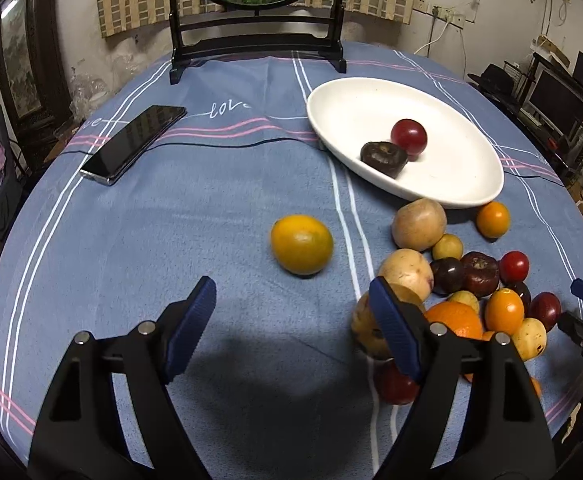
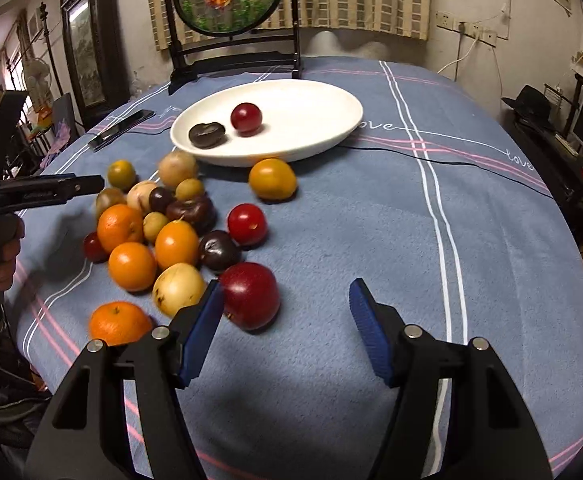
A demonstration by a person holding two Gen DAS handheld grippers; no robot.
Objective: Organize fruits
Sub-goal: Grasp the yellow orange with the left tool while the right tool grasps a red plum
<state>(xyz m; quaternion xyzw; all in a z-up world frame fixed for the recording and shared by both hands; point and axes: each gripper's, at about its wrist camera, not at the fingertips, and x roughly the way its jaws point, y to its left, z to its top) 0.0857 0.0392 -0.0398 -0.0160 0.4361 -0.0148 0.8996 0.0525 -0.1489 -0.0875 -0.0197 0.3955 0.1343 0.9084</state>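
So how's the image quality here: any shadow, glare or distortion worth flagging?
Left wrist view: fisheye bends the table edge; dark shadow on the tablecloth between the fingers; phone reflects light. Right wrist view: same curvature, similar shadow; fruit sharp; dark corner vignetting.

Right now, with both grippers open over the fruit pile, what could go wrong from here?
1. The fruit lies packed and touching; the left gripper, whose right finger already stands against a pale fruit, could shove neighbours.
2. The big red fruit sits beside the right gripper, not between its fingers; closing there could push it away.
3. Round fruit could roll across the tablecloth; the white plate has a low rim.
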